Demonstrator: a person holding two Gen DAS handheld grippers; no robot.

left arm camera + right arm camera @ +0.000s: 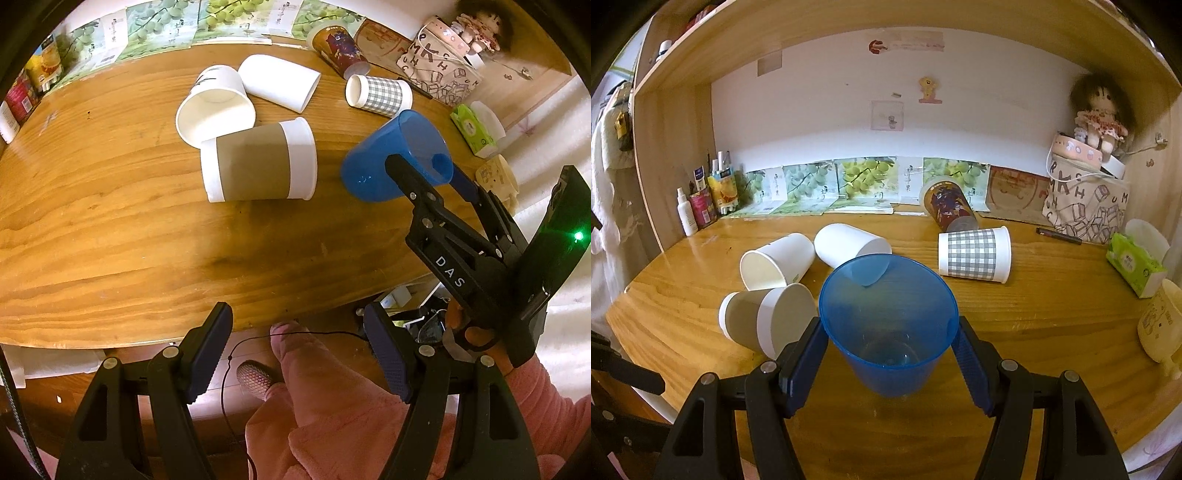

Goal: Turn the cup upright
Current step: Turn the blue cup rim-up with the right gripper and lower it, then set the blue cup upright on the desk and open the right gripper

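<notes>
My right gripper [890,354] is shut on a blue translucent plastic cup [888,325], one pad on each side near its rim. The cup is nearly upright, mouth up and tipped toward the camera, just above the wooden table [1034,332]. In the left wrist view the blue cup [384,162] hangs tilted in the right gripper [432,181] over the table's right part. My left gripper [297,354] is open and empty, held off the table's near edge.
Several paper cups lie on their sides: a brown-sleeved one [258,166], two white ones [216,107] [279,83], a grey checked one [380,96] and a dark printed one [340,48]. A tissue pack [1136,266], a cream mug [1160,325] and a tote bag [1086,203] stand at the right.
</notes>
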